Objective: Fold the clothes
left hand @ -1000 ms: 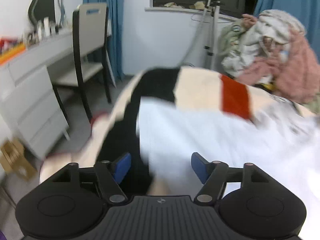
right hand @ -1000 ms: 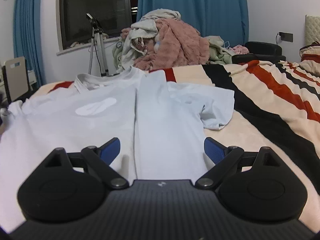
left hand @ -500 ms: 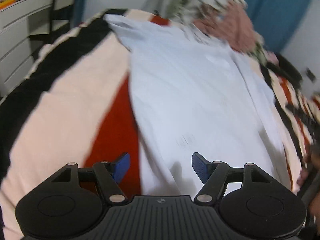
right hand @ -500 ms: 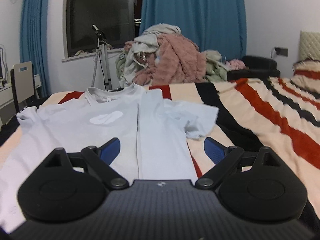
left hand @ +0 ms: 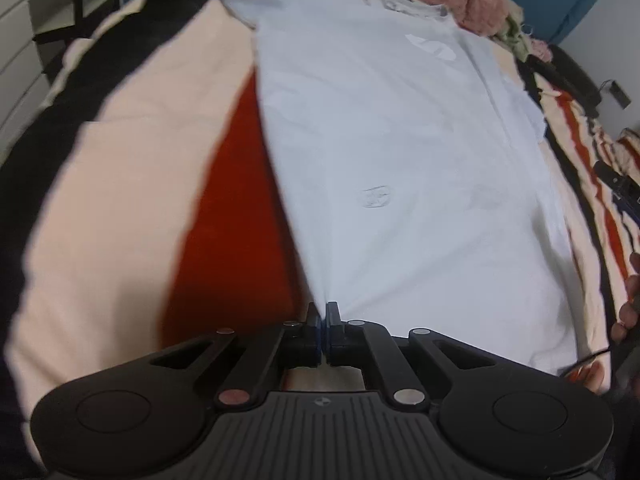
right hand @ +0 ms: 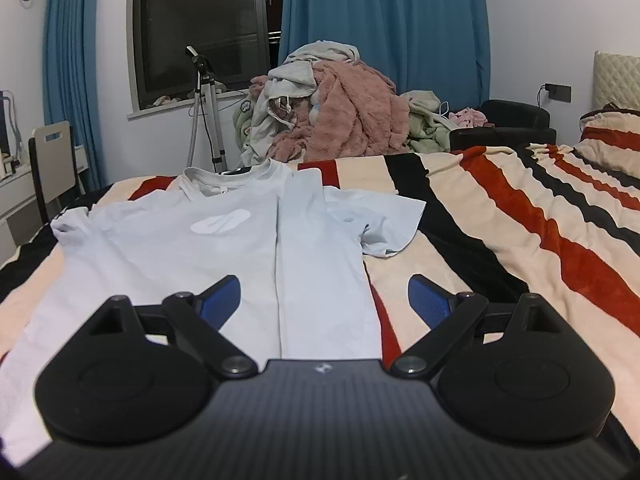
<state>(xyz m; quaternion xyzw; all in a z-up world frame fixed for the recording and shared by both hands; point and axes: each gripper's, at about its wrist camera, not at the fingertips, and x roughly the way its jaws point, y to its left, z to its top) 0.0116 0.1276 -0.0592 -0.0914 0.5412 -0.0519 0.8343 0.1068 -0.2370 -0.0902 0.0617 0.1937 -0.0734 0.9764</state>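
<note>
Left wrist view: your left claw [left hand: 323, 316] pinches the T-shirt [left hand: 400, 152] hem corner, lower centre; shirt lies flat on the bed [left hand: 120, 160]. Right claw [right hand: 324, 300] is spread, holding nothing. Lift evenly, fold toward the centre seam.

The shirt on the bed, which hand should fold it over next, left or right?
Probably left. The left gripper is already shut on the shirt at its bottom corner; the right gripper hangs open, holding nothing.
</note>
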